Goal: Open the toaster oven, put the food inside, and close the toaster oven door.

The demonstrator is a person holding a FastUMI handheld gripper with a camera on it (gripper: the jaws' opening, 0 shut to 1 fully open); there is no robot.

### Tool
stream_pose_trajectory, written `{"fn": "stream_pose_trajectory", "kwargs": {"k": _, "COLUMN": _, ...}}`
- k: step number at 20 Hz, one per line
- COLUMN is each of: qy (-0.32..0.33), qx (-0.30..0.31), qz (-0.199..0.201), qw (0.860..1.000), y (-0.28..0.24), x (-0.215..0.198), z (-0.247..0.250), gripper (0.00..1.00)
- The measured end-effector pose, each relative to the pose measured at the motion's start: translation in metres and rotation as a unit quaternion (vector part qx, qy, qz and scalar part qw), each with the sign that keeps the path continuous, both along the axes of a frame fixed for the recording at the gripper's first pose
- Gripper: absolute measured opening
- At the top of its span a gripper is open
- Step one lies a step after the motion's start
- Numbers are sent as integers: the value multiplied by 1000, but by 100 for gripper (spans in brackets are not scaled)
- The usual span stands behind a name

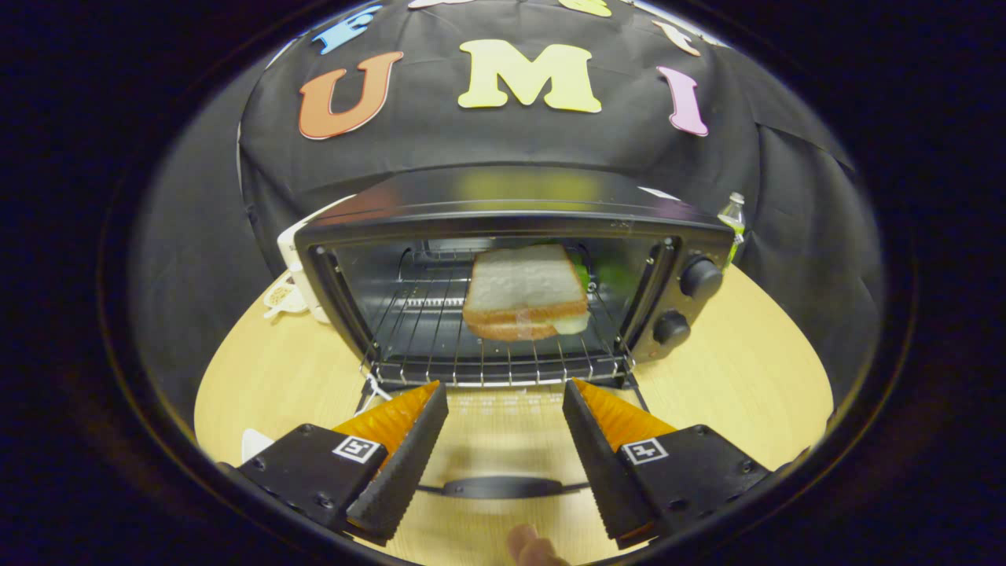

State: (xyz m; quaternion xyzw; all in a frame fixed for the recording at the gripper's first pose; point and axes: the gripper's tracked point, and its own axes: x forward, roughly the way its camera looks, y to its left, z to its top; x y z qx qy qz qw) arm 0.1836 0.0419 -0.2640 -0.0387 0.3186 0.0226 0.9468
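A black toaster oven [503, 224] stands on the wooden table with its door [503, 440] folded down flat toward me. Inside, a sandwich [525, 292] of white bread lies on the wire rack [440, 346], toward the right half of the cavity. My gripper [504, 401] is open and holds nothing. Its fingertips hover over the lowered glass door, just short of the rack's front edge. The door's dark handle [499, 487] shows between the fingers, close to me.
Two round knobs [699, 277] sit on the oven's right panel. A white appliance [292, 267] stands behind the oven's left side, and a small clear bottle [732, 214] behind its right corner. Part of a hand [530, 546] shows below the handle. Bare table [747, 369] lies right of the oven.
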Motion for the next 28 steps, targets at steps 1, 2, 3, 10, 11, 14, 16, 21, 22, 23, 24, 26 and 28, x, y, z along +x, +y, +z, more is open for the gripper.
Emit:
{"fn": "stream_pose_trajectory", "kwargs": {"k": 1, "qy": 11, "qx": 4, "qz": 4, "qw": 1000, "y": 1, "x": -11, "z": 0, "gripper": 96}}
{"fn": "stream_pose_trajectory", "kwargs": {"k": 2, "qy": 22, "qx": 6, "qz": 8, "qw": 1000, "y": 1, "x": -22, "z": -2, "gripper": 96}}
{"fn": "stream_pose_trajectory", "kwargs": {"k": 3, "qy": 29, "qx": 6, "qz": 10, "qw": 1000, "y": 0, "x": -32, "z": -3, "gripper": 96}}
{"fn": "stream_pose_trajectory", "kwargs": {"k": 10, "qy": 89, "qx": -2, "qz": 23, "qw": 996, "y": -5, "x": -69, "z": -30, "gripper": 94}}
{"fn": "stream_pose_trajectory", "kwargs": {"k": 11, "qy": 98, "qx": -1, "qz": 25, "qw": 995, "y": -4, "x": -72, "z": -35, "gripper": 94}}
{"fn": "stream_pose_trajectory", "kwargs": {"k": 14, "qy": 123, "qx": -13, "qz": 28, "qw": 992, "y": -6, "x": -74, "z": -56, "gripper": 94}}
{"fn": "stream_pose_trajectory", "kwargs": {"k": 16, "qy": 131, "qx": -4, "qz": 13, "qw": 991, "y": -10, "x": -70, "z": -66, "gripper": 94}}
{"fn": "stream_pose_trajectory", "kwargs": {"k": 21, "qy": 126, "qx": -4, "qz": 1, "qw": 992, "y": -10, "x": -65, "z": -65, "gripper": 94}}
{"fn": "stream_pose_trajectory", "kwargs": {"k": 22, "qy": 123, "qx": 0, "qz": -2, "qw": 992, "y": -10, "x": -65, "z": -64, "gripper": 94}}
{"fn": "stream_pose_trajectory", "kwargs": {"k": 23, "qy": 120, "qx": 6, "qz": -6, "qw": 993, "y": -10, "x": -64, "z": -64, "gripper": 94}}
{"fn": "stream_pose_trajectory", "kwargs": {"k": 24, "qy": 120, "qx": 10, "qz": -7, "qw": 993, "y": -10, "x": -63, "z": -63, "gripper": 94}}
{"fn": "stream_pose_trajectory", "kwargs": {"k": 26, "qy": 116, "qx": 12, "qz": -7, "qw": 993, "y": -10, "x": -63, "z": -61, "gripper": 94}}
{"fn": "stream_pose_trajectory", "kwargs": {"k": 28, "qy": 104, "qx": 9, "qz": -5, "qw": 995, "y": -9, "x": -62, "z": -55, "gripper": 94}}
